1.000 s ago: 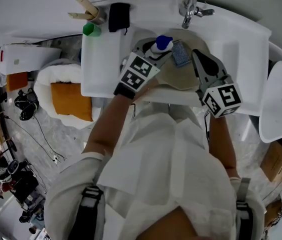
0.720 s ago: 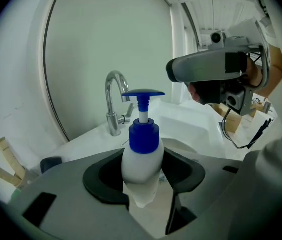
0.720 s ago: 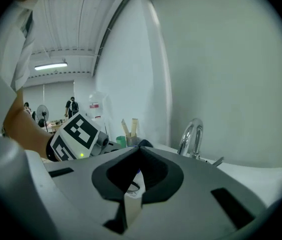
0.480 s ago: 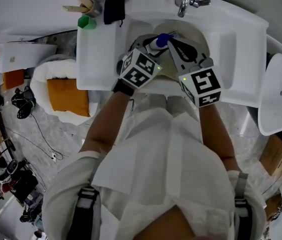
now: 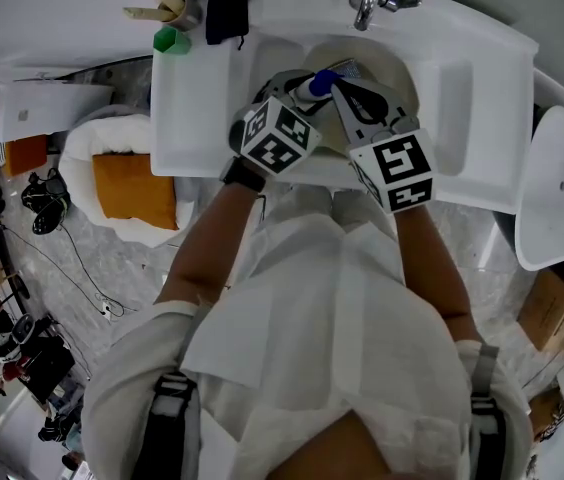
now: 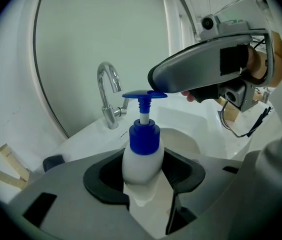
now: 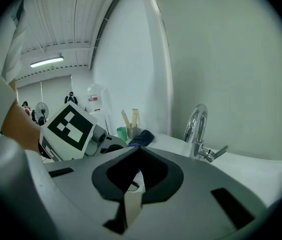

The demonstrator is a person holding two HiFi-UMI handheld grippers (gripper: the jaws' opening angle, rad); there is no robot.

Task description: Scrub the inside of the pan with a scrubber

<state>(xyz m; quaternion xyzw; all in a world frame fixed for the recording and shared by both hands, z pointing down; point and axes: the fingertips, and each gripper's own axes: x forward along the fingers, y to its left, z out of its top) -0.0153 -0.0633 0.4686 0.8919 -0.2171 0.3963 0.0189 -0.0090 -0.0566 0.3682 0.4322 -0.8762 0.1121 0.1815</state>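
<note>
Light is soft, even and fairly bright over the white sink (image 5: 462,88), and dimmer on the floor (image 5: 52,268) at left. A ceiling strip (image 7: 47,62) glows, and the tap (image 6: 108,91) carries glare. Fisheye bending curves every edge, and both gripper views end in black rings. The bottle (image 6: 141,154) is sharp; the left gripper (image 6: 142,179), close to the lens, seems slightly soft.

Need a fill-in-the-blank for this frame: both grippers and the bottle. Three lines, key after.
1. The left gripper is shut on a white bottle with a ____ pump head.
2. The right gripper is ____, with nothing between its fingers.
3. In the left gripper view, the right gripper sits just ____ the pump head.
Missing words: blue; shut; above.
</note>
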